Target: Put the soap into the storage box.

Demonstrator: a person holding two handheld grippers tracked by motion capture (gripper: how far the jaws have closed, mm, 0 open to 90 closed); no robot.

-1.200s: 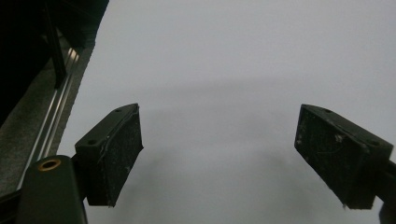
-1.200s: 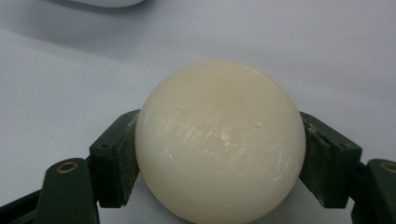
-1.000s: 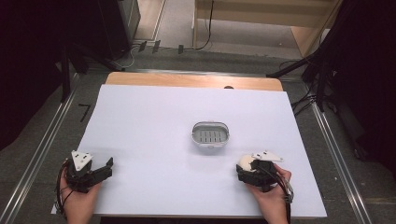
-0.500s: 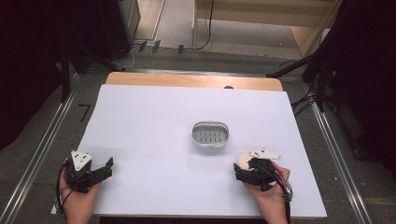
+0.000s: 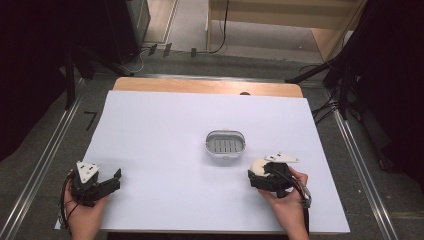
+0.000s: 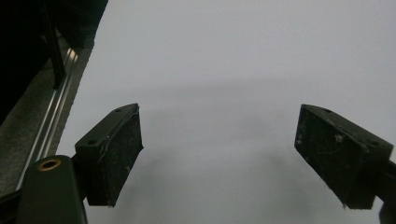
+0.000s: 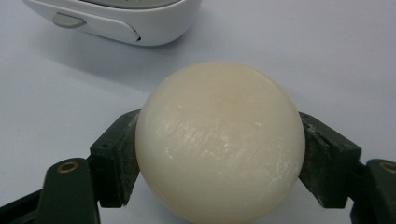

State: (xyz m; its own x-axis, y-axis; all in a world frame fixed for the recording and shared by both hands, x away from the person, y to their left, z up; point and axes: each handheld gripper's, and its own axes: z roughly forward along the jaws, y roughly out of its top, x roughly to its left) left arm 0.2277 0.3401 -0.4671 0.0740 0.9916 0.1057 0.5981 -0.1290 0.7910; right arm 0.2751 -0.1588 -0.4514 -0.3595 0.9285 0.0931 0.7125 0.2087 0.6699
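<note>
A round cream-white bar of soap is clamped between the jaws of my right gripper, which is shut on it. In the high view the soap and right gripper sit at the near right of the table, just short of a white soap dish with a slotted grey insert. The dish's rim shows close ahead in the right gripper view. My left gripper rests at the near left, open, its pads wide apart over bare white surface.
A white sheet covers the table, with a strip of wooden tabletop at the far edge. Metal rails run along both sides. Dark stands and cables stand on the floor beyond.
My right gripper with the soap has edged slightly left and toward the dish. The left gripper has stayed put.
</note>
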